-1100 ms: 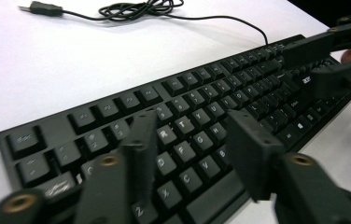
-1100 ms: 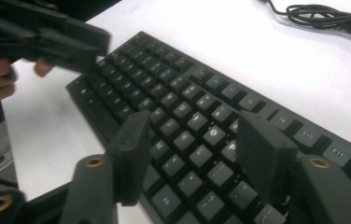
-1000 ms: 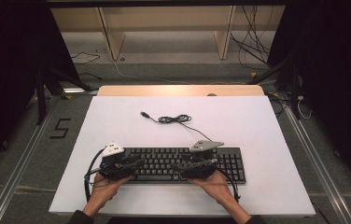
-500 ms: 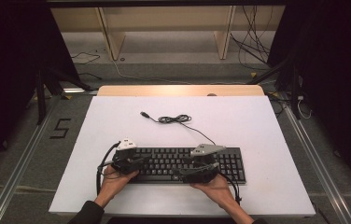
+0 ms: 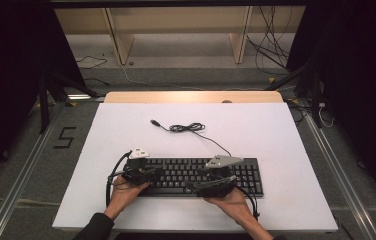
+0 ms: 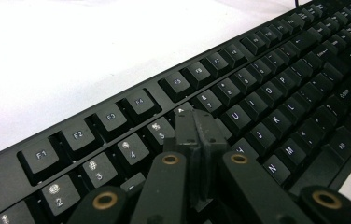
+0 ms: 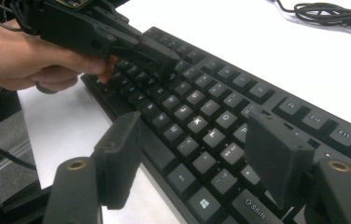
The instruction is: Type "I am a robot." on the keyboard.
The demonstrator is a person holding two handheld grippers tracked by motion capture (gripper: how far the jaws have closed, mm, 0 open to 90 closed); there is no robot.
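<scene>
Since the earlier frames, the left gripper (image 5: 148, 175) has slid rightward along the keyboard (image 5: 196, 175), from off its left end to over its left keys, and its jaws have closed; the right gripper (image 5: 198, 187) has hardly shifted, and its jaws have just been opening a little, with nothing clamped between them.

Largest is the white table (image 5: 276, 140), filling the middle of the high view, with a wooden strip (image 5: 191, 97) along its far edge. On it, low and centre, lies the black keyboard, long side across the frame. Its cable (image 5: 188, 128) runs from the back edge up toward the centre, loops into a small tangle and ends in a plug (image 5: 153, 122) left of the loops.

Both hands come in from the bottom edge. One hand (image 5: 126, 192) holds the left gripper at the keyboard's left part. In the left gripper view the jaws are pressed together with nothing between them, tips (image 6: 197, 130) down on the number row just below the function keys. The other hand (image 5: 231, 200) holds the right gripper at the keyboard's near edge, right of centre. In the right gripper view its jaws stand spread (image 7: 197, 154) above the lower letter rows, pinching nothing, and the left gripper (image 7: 164, 58) shows at upper left, tips on the keys.
</scene>
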